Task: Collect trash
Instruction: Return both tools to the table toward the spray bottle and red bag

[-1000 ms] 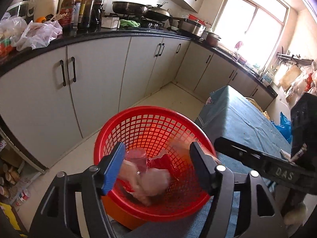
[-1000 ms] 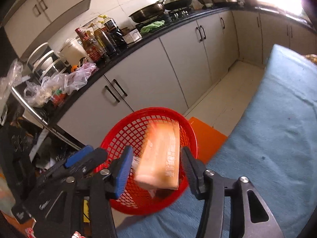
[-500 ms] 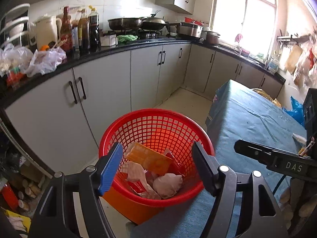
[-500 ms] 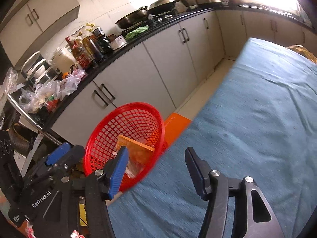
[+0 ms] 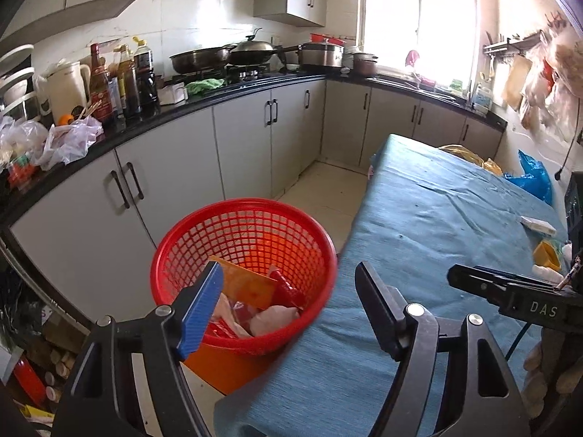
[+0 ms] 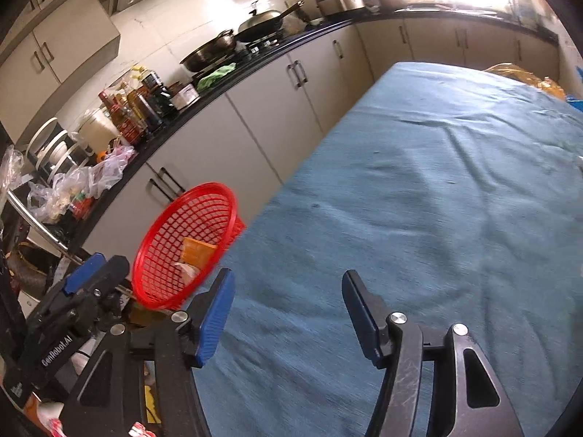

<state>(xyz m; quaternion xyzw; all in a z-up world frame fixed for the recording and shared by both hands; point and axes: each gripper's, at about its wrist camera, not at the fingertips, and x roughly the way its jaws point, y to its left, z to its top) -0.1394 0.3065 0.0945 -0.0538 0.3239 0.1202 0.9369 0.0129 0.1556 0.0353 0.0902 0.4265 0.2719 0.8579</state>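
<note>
A red mesh basket (image 5: 240, 240) stands beside the table's near left corner, also in the right wrist view (image 6: 171, 233). It holds an orange packet (image 5: 244, 284), a red wrapper and pale crumpled wrappers (image 5: 273, 322). My left gripper (image 5: 289, 309) is open and empty, above the basket's right rim and the table edge. My right gripper (image 6: 288, 313) is open and empty over the blue tablecloth (image 6: 419, 200). More trash lies at the table's far right: a white box (image 5: 537, 225), a yellow item (image 5: 546, 255) and a white scrap (image 5: 546, 273).
Grey cabinets (image 5: 175, 182) under a black counter line the left and back walls, crowded with bottles (image 5: 124, 80), plastic bags and pans (image 5: 218, 56). An orange box (image 5: 226, 371) stands under the basket. A blue bag (image 5: 532, 178) lies beyond the table.
The orange packet left my right gripper and dropped into the basket. Both grippers drew back from the basket; the right one swung right over the table.
</note>
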